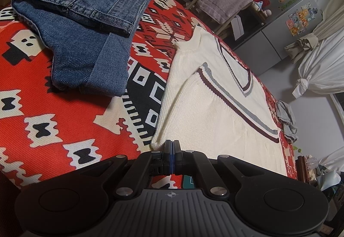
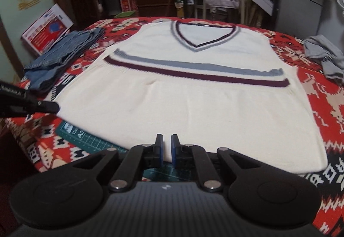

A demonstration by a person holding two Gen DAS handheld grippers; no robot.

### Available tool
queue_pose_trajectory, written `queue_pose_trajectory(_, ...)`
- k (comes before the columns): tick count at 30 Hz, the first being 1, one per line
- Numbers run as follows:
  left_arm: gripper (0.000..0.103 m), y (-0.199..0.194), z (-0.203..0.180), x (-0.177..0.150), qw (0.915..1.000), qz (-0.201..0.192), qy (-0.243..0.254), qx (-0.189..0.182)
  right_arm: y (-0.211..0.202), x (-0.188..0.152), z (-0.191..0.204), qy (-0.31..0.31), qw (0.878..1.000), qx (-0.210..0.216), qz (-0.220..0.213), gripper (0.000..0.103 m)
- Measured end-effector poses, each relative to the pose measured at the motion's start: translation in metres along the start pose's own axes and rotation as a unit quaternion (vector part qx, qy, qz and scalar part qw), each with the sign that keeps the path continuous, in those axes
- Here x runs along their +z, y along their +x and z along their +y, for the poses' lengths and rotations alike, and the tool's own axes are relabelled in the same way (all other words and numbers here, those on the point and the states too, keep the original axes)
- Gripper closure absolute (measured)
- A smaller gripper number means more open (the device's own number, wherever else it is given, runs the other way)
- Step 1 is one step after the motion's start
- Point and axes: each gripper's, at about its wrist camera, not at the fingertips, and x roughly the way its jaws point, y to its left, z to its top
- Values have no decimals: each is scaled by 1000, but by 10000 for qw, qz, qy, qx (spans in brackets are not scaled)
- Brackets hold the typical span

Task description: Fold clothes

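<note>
You had one garment finished and one barely begun, as far as the views showed. The folded jeans point(image 1: 81, 28) lay in a thick, stacked bundle of blue denim with raised seams, on the far left side of the red patterned blanket point(image 1: 43, 95) that covered the work surface. The cream knit vest point(image 2: 189, 90) lay spread flat and face up in the middle of the blanket, its V-neck pointing away from you and its hem nearest you; no fold had been made in it yet. It looked soft and finely ribbed, with a grey band and a maroon band across the chest and matching trim at the neck. A crumpled grey cloth point(image 2: 324, 54) sat on the right side of the blanket, apparently not yet folded.

Your left gripper point(image 1: 172, 144) was at the vest's near left corner, its blue-padded jaws pressed together; whether they pinched the fabric edge could not be told. Your right gripper point(image 2: 167, 140) hovered at the middle of the hem, jaws a narrow gap apart, holding nothing. A green cutting mat point(image 2: 90, 140) peeked out beneath the hem.
</note>
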Motion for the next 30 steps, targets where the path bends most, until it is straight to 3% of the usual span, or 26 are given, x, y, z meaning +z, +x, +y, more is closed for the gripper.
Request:
queue_pose_trajectory(8, 101, 1, 1, 0, 10000, 3, -18, -20, -20, -12, -73, 799, 9956, -496, 18, 98)
queue_pose_trajectory(15, 101, 1, 1, 1, 10000, 6, -18, -18, -38, -27, -149, 1502, 9812, -1208, 15, 97)
queue_pose_trajectory(20, 101, 1, 1, 0, 10000, 5, -18, -13, -47, -31, -184, 1883, 9729, -1336, -93, 98)
queue_pose_trajectory(24, 101, 1, 0, 0, 10000, 1, -10, -1, -43, -28, -174, 1840, 9748, -1257, -49, 94)
queue_pose_trajectory(30, 101, 1, 0, 0, 10000, -3, -6, 2, -29, -15, -113, 1260, 9899, -646, -19, 94)
